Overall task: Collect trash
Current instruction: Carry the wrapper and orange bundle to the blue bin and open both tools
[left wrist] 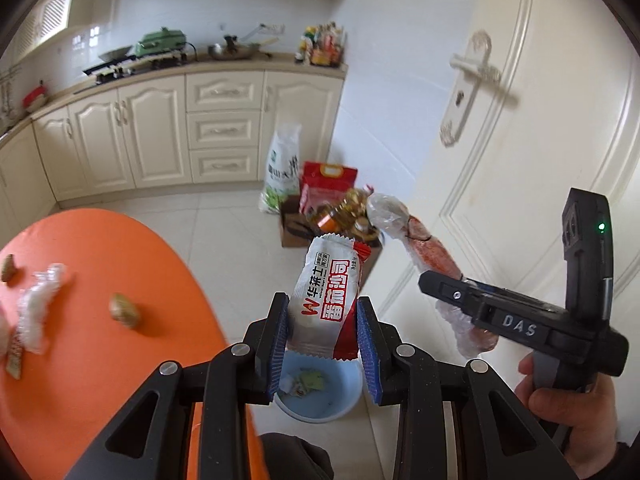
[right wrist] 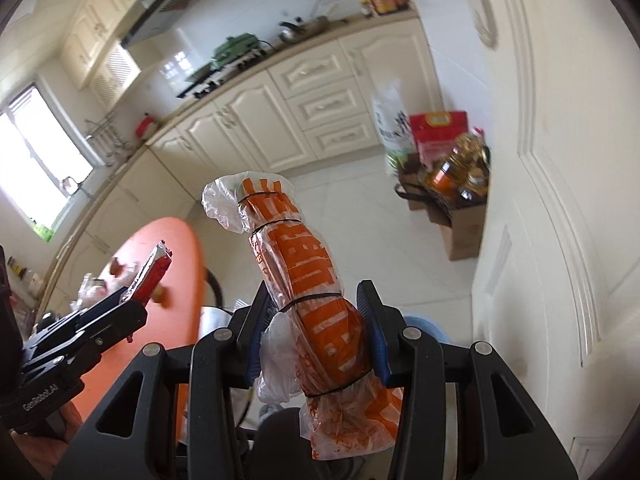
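Observation:
My left gripper (left wrist: 323, 316) is shut on a silver-and-red snack wrapper (left wrist: 326, 300) that stands up between its blue pads. Directly below it on the floor is a light blue bin (left wrist: 320, 394) with scraps inside. My right gripper (right wrist: 316, 328) is shut on a rolled orange-and-clear plastic bag (right wrist: 308, 280) bound with black bands. In the left wrist view the right gripper (left wrist: 456, 300) sits to the right, with the rolled bag (left wrist: 416, 240) sticking out of it. In the right wrist view the left gripper (right wrist: 132, 300) shows at lower left with the wrapper (right wrist: 154, 268) edge-on.
An orange table (left wrist: 100, 340) at the left carries a crumpled clear plastic scrap (left wrist: 38, 304) and a brown-green lump (left wrist: 125, 311). A white door (left wrist: 520, 140) stands close on the right. A cardboard box (left wrist: 296, 228) with bottles and bags rests by the cabinets.

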Action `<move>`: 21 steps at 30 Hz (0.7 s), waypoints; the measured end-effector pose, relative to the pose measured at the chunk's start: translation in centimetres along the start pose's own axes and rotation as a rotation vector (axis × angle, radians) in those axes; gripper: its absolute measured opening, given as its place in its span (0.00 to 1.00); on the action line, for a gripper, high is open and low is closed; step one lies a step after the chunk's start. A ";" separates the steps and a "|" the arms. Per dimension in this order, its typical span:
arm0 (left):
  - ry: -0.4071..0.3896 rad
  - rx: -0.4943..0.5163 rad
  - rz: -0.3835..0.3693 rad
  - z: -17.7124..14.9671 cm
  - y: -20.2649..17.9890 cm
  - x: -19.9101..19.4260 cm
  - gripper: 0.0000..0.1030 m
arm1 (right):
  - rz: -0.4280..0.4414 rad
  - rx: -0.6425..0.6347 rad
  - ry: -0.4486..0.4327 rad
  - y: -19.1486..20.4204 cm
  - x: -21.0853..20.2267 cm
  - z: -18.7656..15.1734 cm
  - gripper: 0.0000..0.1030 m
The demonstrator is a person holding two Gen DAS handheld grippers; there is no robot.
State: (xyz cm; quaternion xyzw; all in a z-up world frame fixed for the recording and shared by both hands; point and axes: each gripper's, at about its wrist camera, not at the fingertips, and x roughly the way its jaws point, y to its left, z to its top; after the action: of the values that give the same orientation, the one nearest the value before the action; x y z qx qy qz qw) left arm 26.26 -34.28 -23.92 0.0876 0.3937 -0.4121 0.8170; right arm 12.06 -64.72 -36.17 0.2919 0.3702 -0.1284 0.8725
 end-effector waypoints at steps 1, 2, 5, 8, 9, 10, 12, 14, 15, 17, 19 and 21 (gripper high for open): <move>0.026 -0.003 -0.007 0.4 0.1 1.6 0.28 | -0.005 0.019 0.017 -1.0 0.9 -0.3 0.41; 0.051 -0.006 -0.013 0.7 0.0 2.8 0.28 | -0.010 0.037 0.034 -2.1 1.8 -0.4 0.41; 0.129 -0.009 -0.017 1.5 -0.4 6.8 0.28 | -0.031 0.099 0.089 -4.8 4.7 -1.4 0.41; 0.205 0.000 -0.011 2.5 -1.0 10.9 0.28 | -0.050 0.147 0.134 -6.6 7.2 -2.4 0.41; 0.225 0.004 -0.010 3.3 -1.3 12.2 0.28 | -0.054 0.163 0.150 -7.1 8.0 -2.7 0.41; 0.248 0.012 -0.010 3.7 -1.7 13.5 0.28 | -0.055 0.180 0.160 -7.7 8.8 -2.9 0.41; 0.308 0.024 -0.006 4.2 -2.0 16.4 0.29 | -0.062 0.208 0.183 -8.6 10.2 -3.3 0.44; 0.359 0.040 0.001 5.7 -2.5 19.1 0.31 | -0.076 0.233 0.198 -9.4 11.3 -3.6 0.44; 0.391 0.050 0.011 5.8 -2.8 20.4 0.32 | -0.080 0.246 0.207 -9.8 11.8 -3.8 0.47; 0.433 0.072 0.044 6.9 -3.0 22.8 0.45 | -0.083 0.277 0.226 -10.7 12.7 -4.3 0.55; 0.436 0.080 0.062 7.7 -4.1 23.9 0.54 | -0.081 0.298 0.227 -11.3 12.9 -4.4 0.59; 0.430 0.091 0.079 7.6 -5.4 24.5 0.63 | -0.081 0.307 0.228 -11.6 12.9 -4.6 0.73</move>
State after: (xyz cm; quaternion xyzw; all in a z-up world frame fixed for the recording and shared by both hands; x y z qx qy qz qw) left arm 35.21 -56.10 -35.36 0.2255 0.5359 -0.3692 0.7250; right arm 13.29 -71.31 -52.83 0.4193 0.4541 -0.1843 0.7642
